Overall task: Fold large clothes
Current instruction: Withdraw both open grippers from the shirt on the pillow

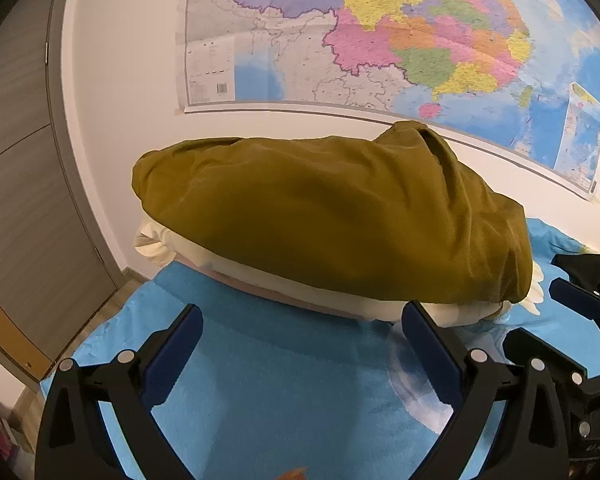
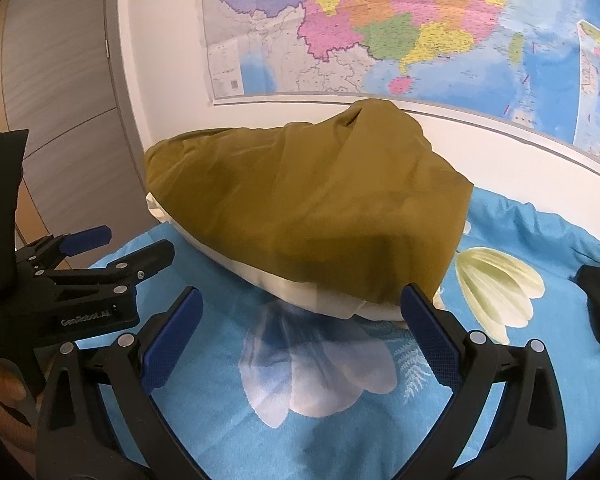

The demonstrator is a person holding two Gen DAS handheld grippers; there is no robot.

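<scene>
Over the blue bed cover [image 1: 260, 380] in the left wrist view, the left gripper [image 1: 302, 330] hovers level, released and empty, just short of the olive garment [image 1: 332, 216] heaped on a cream pillow [image 1: 260, 272]. In the right wrist view, the right gripper [image 2: 300, 312] is likewise spread wide, holding nothing, before the same garment, with the left gripper beside it.

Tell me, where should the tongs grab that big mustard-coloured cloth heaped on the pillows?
Probably the near hem of the mustard cloth, where it hangs loose over the cream pillows just ahead of the open right tongs. Come in low from the front across the blue bedsheet. That edge is thin and free; the top is a smooth mound offering nothing to pinch.
</scene>
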